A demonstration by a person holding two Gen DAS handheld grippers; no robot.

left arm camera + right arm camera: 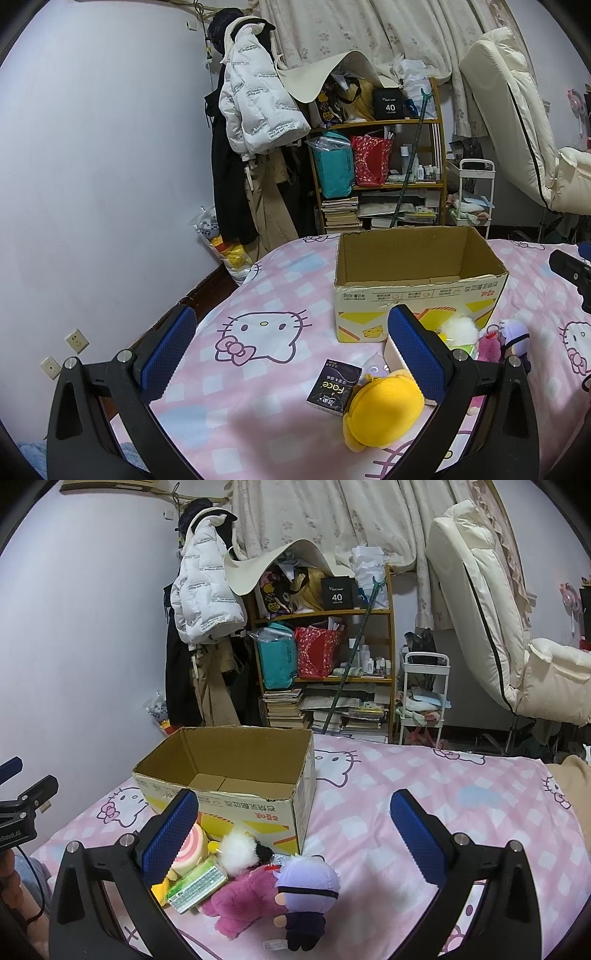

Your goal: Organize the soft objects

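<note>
Both grippers, left gripper [291, 354] and right gripper [293, 840], hover wide open; toys wait at 6 o'clock of the empty cardboard box [236, 775], probably for loading.

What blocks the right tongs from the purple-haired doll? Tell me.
Nothing visible does. The purple-haired doll lies on the bedspread between the open right tongs, its top uncovered; the pink plush only touches its side.

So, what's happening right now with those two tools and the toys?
Left tool open, empty. Right tool open, empty. Cardboard box empty; soft toys piled on bed before it. Nothing blocking.
</note>
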